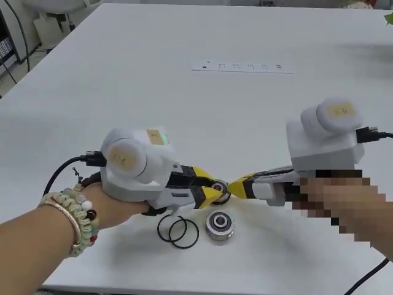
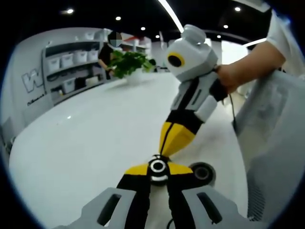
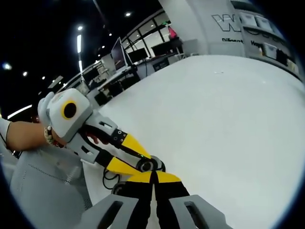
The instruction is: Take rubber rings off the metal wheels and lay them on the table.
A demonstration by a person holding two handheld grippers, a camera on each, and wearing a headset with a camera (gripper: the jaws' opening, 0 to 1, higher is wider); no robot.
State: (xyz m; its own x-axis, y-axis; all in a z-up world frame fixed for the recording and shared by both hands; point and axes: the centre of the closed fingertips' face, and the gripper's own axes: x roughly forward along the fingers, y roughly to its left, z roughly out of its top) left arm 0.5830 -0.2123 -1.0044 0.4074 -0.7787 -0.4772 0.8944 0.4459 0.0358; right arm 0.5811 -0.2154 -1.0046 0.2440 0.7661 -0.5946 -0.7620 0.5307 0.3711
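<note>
One metal wheel sits clamped in left gripper, right gripper shut against it.

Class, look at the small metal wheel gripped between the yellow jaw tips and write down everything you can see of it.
The metal wheel is small and round: a bright silvery ring around a dark hub, with a dark band at its rim. It is held just above the white table, pinched between the yellow tips of the left gripper. The right gripper, its jaws together, meets it from the opposite side. A second wheel lies on the table below it.
</note>
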